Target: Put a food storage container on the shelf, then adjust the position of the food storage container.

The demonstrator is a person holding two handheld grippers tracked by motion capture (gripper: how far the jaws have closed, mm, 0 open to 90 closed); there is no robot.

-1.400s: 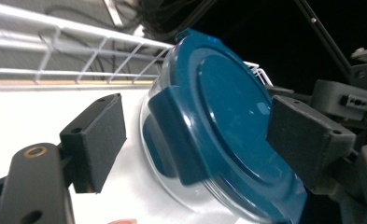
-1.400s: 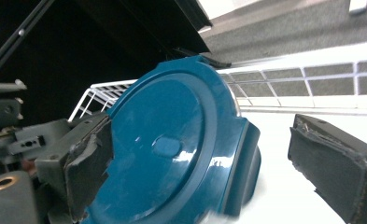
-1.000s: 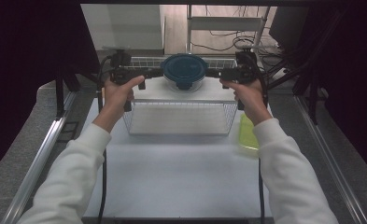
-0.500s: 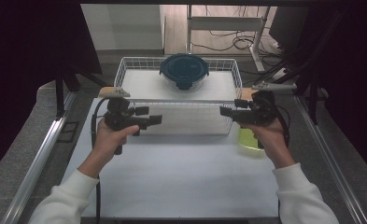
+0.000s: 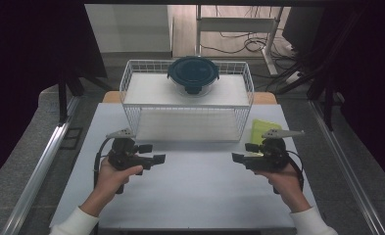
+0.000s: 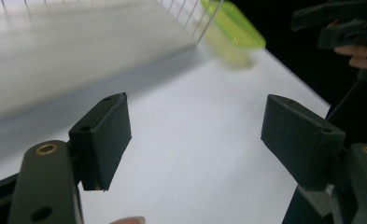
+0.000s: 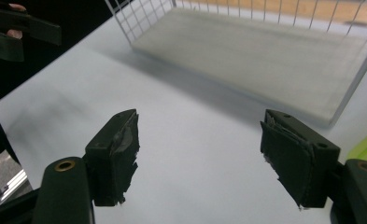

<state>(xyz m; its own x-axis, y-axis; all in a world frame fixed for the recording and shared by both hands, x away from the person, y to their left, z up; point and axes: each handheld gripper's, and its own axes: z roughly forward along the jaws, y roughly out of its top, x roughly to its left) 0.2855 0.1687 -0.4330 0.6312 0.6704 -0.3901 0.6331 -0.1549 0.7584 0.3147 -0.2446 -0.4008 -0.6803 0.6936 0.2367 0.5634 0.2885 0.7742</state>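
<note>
A white wire basket (image 5: 187,125) stands across the back half of the table. A round container with a dark teal lid (image 5: 193,73) sits at its far side. My left gripper (image 5: 152,153) hovers over the white tabletop in front of the basket's left end, open and empty. My right gripper (image 5: 244,152) mirrors it at the right, also open and empty. The two point toward each other. In the left gripper view the gripper (image 6: 195,121) has only bare table between its jaws. The right gripper view shows the same for my right gripper (image 7: 197,140), with the basket (image 7: 246,51) beyond.
A flat yellow-green thing (image 5: 263,128) lies on the table beside the basket's right front corner, just behind my right hand; it shows blurred as the yellow-green thing (image 6: 232,30) too. The white tabletop (image 5: 195,191) spreads between the hands. Metal rails (image 5: 43,161) run along both table sides.
Both grippers have come away from the basket's upper side edges and moved back toward the person, ending low over the front of the table. The basket stays put.
</note>
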